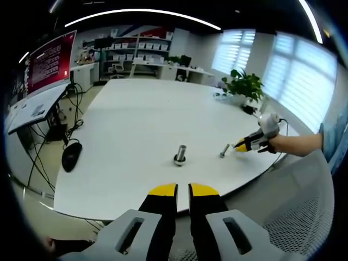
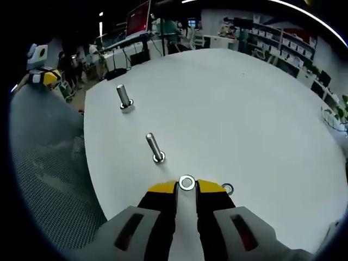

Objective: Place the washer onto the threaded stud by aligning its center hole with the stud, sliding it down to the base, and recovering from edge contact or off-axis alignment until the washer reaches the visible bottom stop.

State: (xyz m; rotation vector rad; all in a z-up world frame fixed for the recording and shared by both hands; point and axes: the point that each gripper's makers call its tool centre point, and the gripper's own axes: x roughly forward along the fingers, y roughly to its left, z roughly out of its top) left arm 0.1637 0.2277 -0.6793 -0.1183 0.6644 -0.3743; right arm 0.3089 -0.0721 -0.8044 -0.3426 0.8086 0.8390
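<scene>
A small steel washer (image 2: pixel 186 182) sits between the yellow tips of my right gripper (image 2: pixel 186 187), which is shut on it just above the white table (image 2: pixel 244 109). A slim threaded stud (image 2: pixel 155 148) stands on its head a short way ahead of those tips. In the left gripper view the same stud (image 1: pixel 224 150) is just left of the right gripper (image 1: pixel 239 145). A thicker stud (image 1: pixel 180 154) stands upright on a round base ahead of my left gripper (image 1: pixel 183 189), whose jaws are shut with nothing between them. That thicker stud (image 2: pixel 124 98) stands farther off in the right gripper view.
A second washer (image 2: pixel 227 188) lies flat on the table beside my right jaw. A mesh chair back (image 2: pixel 43 179) stands at the table's near edge. A potted plant (image 1: pixel 246 86) stands at the far side. A hand (image 1: pixel 288 144) holds the right gripper.
</scene>
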